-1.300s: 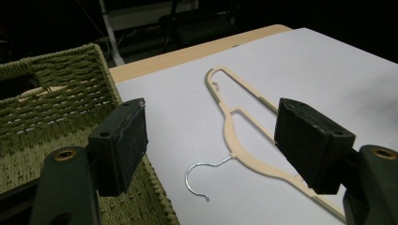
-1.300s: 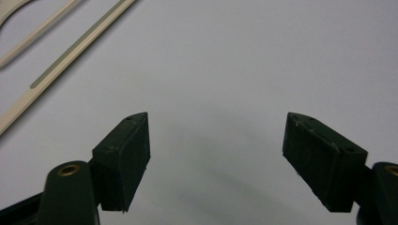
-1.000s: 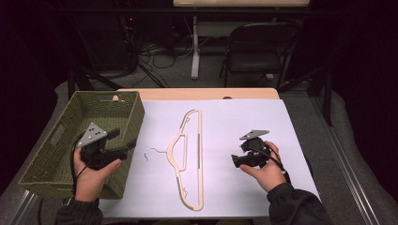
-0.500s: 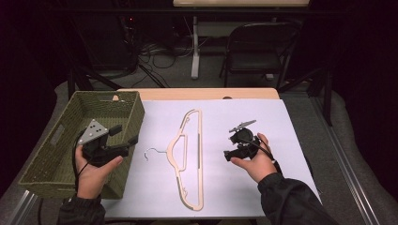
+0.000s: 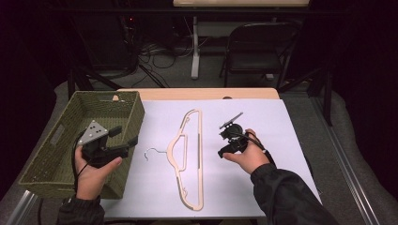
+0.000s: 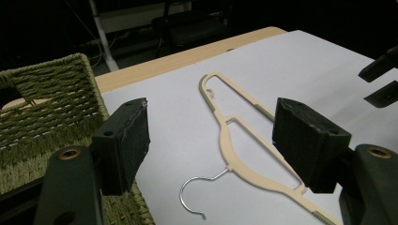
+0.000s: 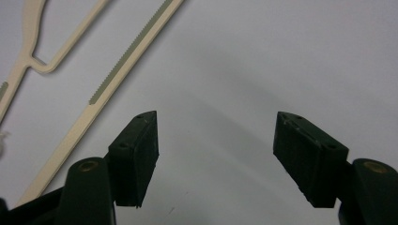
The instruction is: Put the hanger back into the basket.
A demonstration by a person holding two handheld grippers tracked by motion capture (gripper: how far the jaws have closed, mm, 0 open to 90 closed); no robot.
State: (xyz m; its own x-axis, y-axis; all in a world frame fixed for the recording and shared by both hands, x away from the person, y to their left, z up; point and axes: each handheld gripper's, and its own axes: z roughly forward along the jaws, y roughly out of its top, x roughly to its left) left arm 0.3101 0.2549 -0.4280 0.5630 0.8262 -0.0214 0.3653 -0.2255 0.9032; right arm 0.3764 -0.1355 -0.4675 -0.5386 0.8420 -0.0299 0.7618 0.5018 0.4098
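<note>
A beige hanger (image 5: 201, 178) with a metal hook (image 5: 152, 152) lies flat on the white sheet, lengthwise away from me. My left gripper (image 5: 124, 136) hovers over the right rim of a woven green basket (image 5: 56, 140), open and empty. It looks across at the hanger (image 6: 244, 161) and hook (image 6: 192, 187). My right gripper (image 5: 221, 143) sits just right of the hanger's straight bar (image 7: 126, 61), pointing down at the sheet. Its jaws have just been closing a little; they still stand apart with nothing between them (image 7: 216, 136). Its tips also show far off in the left gripper view (image 6: 380, 79).
The white sheet (image 5: 281, 140) covers most of the table, with a wooden strip (image 5: 197, 93) at the far edge. The basket (image 6: 47, 108) takes up the left side. A folding chair (image 5: 260, 47) and floor cables lie beyond the table.
My right hand has moved left toward the hanger, and its jaws have narrowed slightly. The left hand and the hanger have stayed put.
</note>
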